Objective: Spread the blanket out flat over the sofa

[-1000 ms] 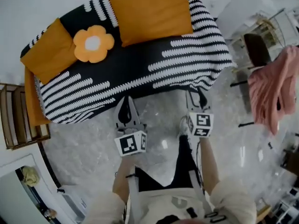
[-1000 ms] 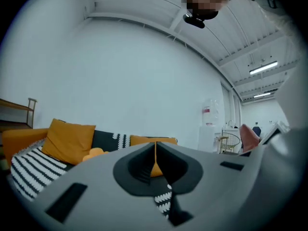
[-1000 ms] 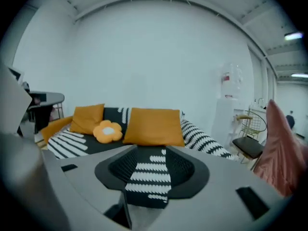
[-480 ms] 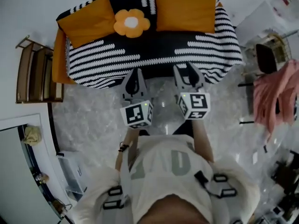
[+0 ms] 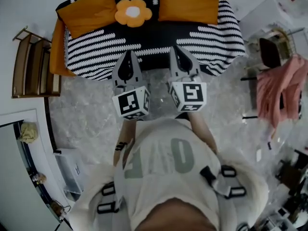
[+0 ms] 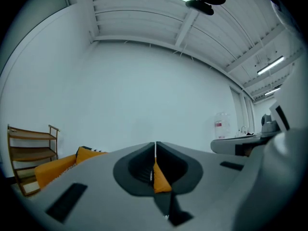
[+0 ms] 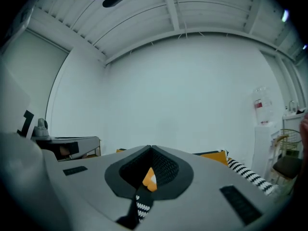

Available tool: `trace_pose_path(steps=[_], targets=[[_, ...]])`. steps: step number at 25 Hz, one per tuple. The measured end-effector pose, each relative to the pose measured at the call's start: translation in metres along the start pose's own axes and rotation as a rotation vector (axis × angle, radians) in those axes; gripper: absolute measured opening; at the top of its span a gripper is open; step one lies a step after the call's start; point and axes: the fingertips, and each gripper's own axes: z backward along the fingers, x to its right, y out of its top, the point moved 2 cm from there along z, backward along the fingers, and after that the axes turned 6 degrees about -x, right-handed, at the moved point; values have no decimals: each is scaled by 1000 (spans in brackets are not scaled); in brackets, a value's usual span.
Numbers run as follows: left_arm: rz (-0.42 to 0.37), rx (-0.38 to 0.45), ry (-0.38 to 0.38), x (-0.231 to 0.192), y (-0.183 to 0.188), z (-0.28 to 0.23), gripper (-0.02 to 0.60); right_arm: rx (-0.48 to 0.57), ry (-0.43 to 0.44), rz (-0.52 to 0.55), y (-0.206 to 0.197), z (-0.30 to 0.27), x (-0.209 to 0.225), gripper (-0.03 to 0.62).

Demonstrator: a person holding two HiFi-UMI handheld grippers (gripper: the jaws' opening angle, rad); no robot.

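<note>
Before the sofa [image 5: 56, 52], the left gripper [image 5: 129, 57] and right gripper [image 5: 177, 54] hover with jaws together and empty. The blanket [image 5: 211, 37] lies flat over the sofa under the cushions [image 5: 187, 4], so nothing seems to need holding.

The head view looks steeply down from above the person [image 5: 163, 177] onto the sofa [image 5: 57, 54] and floor [image 5: 86, 109]. Both gripper views sit low before it, facing the white wall [image 6: 144, 90]; all three share its orange cushions [image 5: 188, 4].

The sofa [image 5: 57, 57] is cut off at its far edge. The left gripper [image 5: 129, 56] and right gripper [image 5: 177, 51] hide parts of the near hem of the blanket [image 5: 96, 57].
</note>
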Motion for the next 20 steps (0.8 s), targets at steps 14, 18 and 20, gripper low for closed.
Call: trace_pose_path(steps=[14,18,20], targets=[[16,22,26,-10,11,-7,12,-21,-11,36,4,-3,2,6],[25,17,29,-12,8,-9,12,-28,-18,35,0,-4,5,6],[28,17,29,-12,7,-9,12,-32,-21,33,-1,-3,6,6]])
